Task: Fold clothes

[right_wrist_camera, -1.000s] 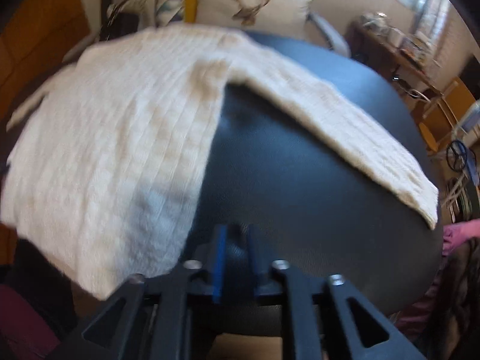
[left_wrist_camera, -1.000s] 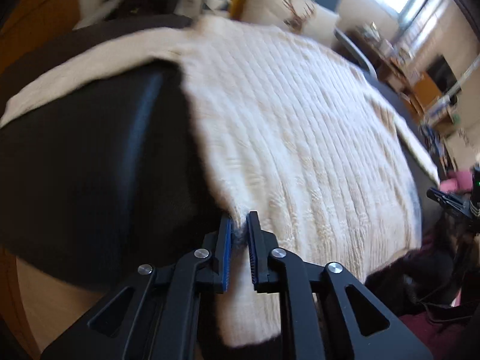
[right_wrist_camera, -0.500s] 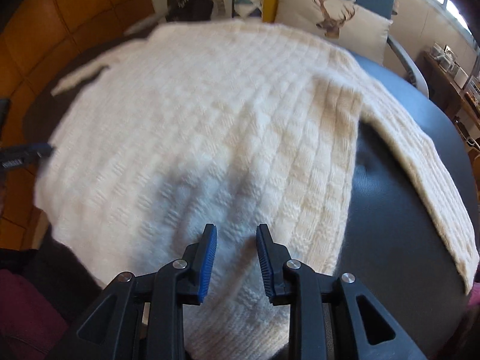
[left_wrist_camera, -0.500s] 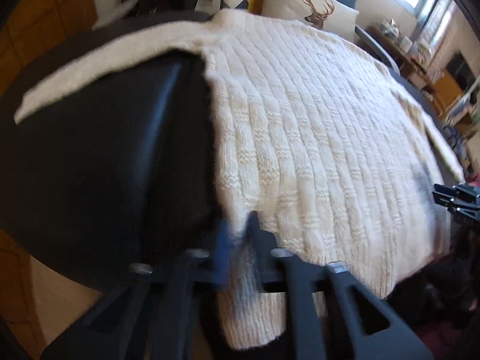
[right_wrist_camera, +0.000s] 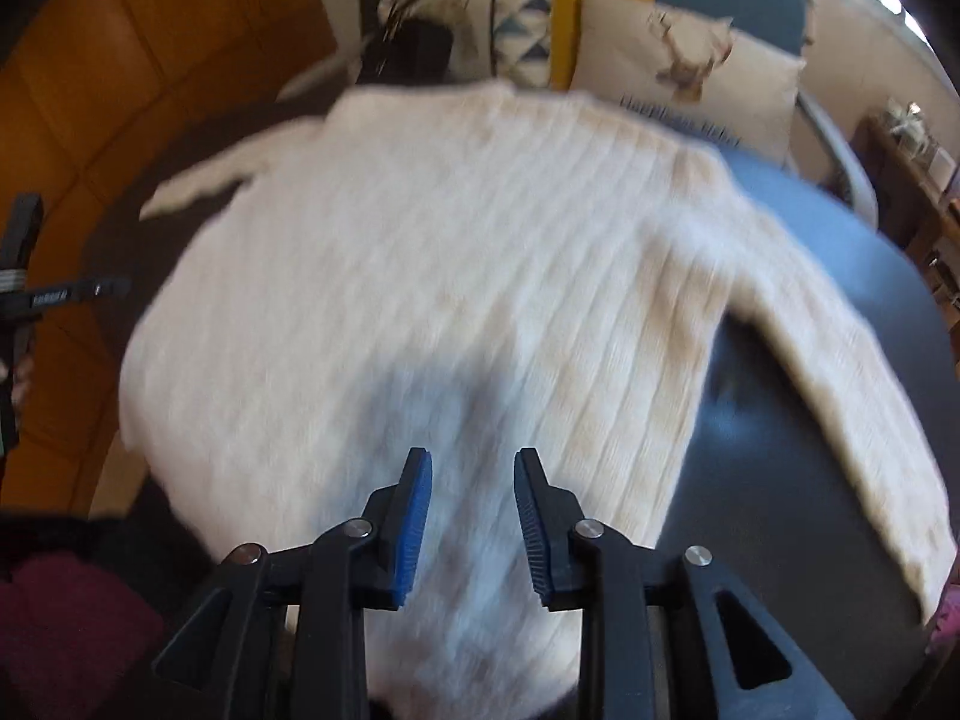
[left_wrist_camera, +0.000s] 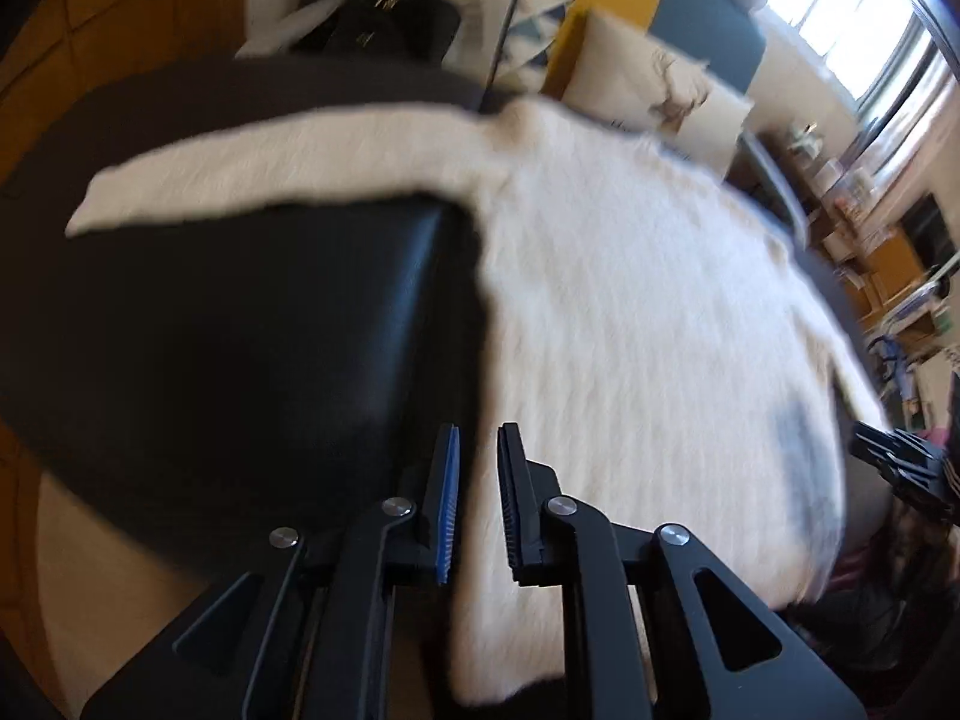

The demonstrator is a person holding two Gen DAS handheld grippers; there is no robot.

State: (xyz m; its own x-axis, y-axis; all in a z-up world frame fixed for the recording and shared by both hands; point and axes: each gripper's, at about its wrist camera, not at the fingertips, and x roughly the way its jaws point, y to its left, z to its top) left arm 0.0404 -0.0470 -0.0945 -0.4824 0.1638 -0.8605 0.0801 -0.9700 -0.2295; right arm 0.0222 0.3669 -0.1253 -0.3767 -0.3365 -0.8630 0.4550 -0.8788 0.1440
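A cream knitted sweater (left_wrist_camera: 630,312) lies spread flat on a round black table (left_wrist_camera: 252,360), both sleeves stretched out sideways; it also shows in the right wrist view (right_wrist_camera: 456,276). My left gripper (left_wrist_camera: 478,450) is open and empty, raised above the sweater's left side edge near the hem. My right gripper (right_wrist_camera: 473,468) is open and empty above the hem at the sweater's middle. The left sleeve (left_wrist_camera: 282,168) runs out to the left, the right sleeve (right_wrist_camera: 840,360) to the right. Both views are motion-blurred.
Cushions (right_wrist_camera: 684,66) and a black bag (left_wrist_camera: 390,24) sit on a sofa behind the table. Shelves and clutter (left_wrist_camera: 864,228) stand at the right. The right gripper's tips (left_wrist_camera: 900,462) show at the left view's right edge. Dark red cloth (right_wrist_camera: 66,618) lies below the table edge.
My left gripper has let go of the sweater's edge, opened, and lifted. My right gripper has moved left from over bare table to above the hem and opened wider.
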